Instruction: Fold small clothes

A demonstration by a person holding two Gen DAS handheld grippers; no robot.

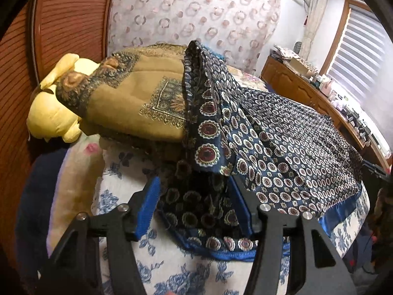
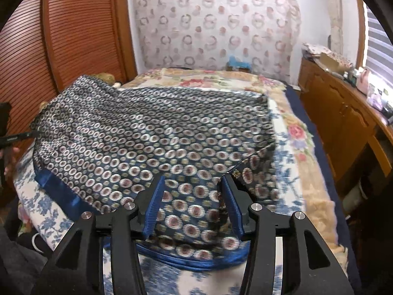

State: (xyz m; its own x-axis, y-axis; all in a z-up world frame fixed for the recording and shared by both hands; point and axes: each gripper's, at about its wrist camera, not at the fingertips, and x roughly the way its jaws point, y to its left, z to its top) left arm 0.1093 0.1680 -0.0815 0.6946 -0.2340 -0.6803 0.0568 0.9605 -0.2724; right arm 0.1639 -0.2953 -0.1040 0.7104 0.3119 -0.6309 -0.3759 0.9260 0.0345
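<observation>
A dark blue cloth printed with red-and-white medallions and edged in blue satin lies spread over the bed. One end of it rides up onto a tan cushion. My left gripper is open over the cloth's near folded corner, and the fabric lies loose between its blue pads. In the right wrist view the same cloth covers the bed's middle. My right gripper is open just above its near hem, and its pads press on nothing.
The bed has a blue-flowered quilt and a rose blanket. A yellow pillow sits by the tan cushion. A slatted wooden wardrobe stands at the left. A cluttered wooden dresser stands under the window at the right.
</observation>
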